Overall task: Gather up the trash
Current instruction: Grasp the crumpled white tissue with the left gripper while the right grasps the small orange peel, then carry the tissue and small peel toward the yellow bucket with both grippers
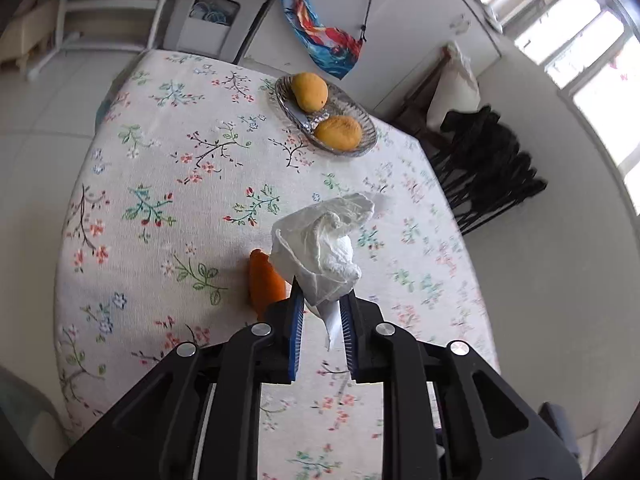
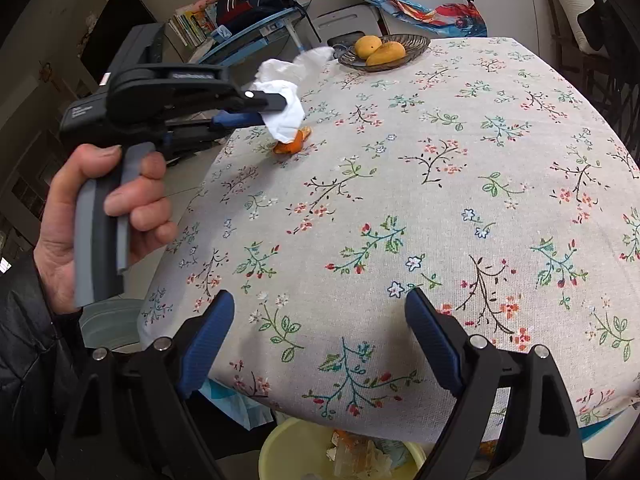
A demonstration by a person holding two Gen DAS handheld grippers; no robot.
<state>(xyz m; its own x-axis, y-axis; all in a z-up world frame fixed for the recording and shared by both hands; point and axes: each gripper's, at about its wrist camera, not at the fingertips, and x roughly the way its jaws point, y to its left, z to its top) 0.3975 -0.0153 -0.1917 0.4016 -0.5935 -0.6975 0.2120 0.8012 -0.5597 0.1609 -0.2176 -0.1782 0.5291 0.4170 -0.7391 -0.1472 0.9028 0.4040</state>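
Orange peel [image 1: 264, 280] half hidden behind tissue [image 1: 320, 248].

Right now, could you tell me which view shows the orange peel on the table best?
The right wrist view: the peel lies in side view on the tablecloth, only its top covered by the tissue. In the left wrist view, the peel is half hidden behind the tissue and the left gripper, whose fingers pinch it.

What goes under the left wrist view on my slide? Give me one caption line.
Left gripper pinches a crumpled white tissue above the floral tablecloth, orange peel beside it.
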